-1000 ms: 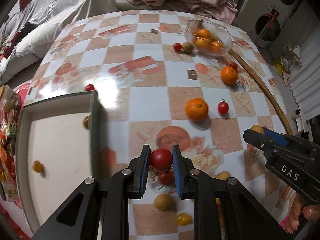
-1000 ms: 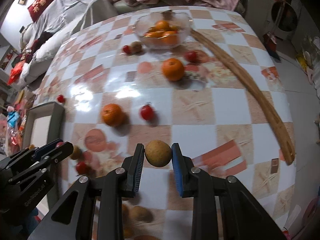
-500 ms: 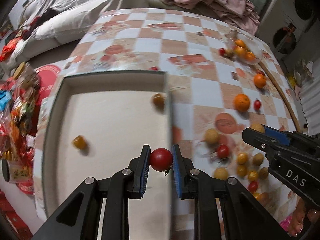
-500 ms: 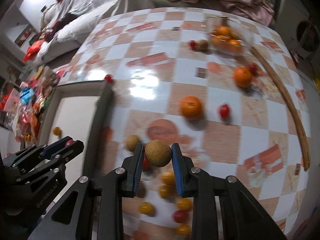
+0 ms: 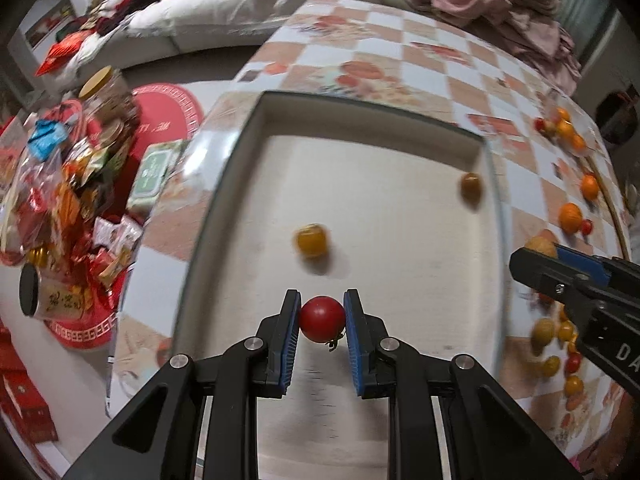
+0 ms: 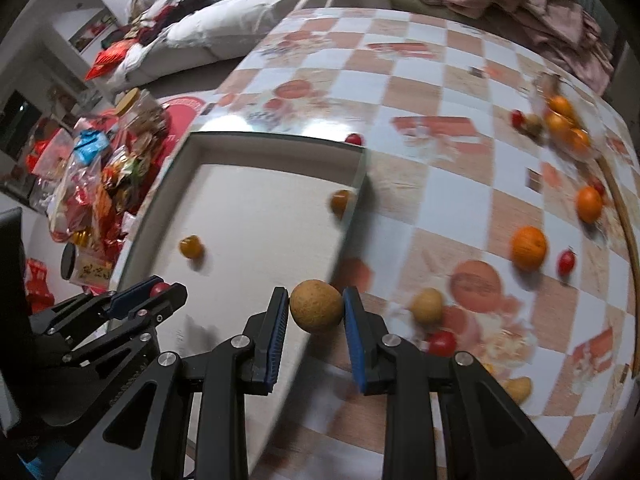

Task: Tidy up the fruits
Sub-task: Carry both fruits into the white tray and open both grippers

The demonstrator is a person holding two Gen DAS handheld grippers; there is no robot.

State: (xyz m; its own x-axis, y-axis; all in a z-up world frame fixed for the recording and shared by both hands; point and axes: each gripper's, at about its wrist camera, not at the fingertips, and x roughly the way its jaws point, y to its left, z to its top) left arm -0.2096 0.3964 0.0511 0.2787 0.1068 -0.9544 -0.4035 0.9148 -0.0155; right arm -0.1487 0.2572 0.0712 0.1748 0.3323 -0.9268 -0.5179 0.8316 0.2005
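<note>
Red cherry tomato (image 5: 322, 319) sits pinched in the left tool (image 5: 322, 322), low centre over the white tray (image 5: 400, 280); right tool (image 6: 316, 314) clamps a round brown fruit (image 6: 316, 307).

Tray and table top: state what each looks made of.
Tray: looks like matte, off-white board or wood inside, with a dark raised rim; no shine on its floor, so the exact material stays open.
Table top: probably a glossy vinyl or oilcloth cover, judging by the printed checks and the bright glare patches.
</note>
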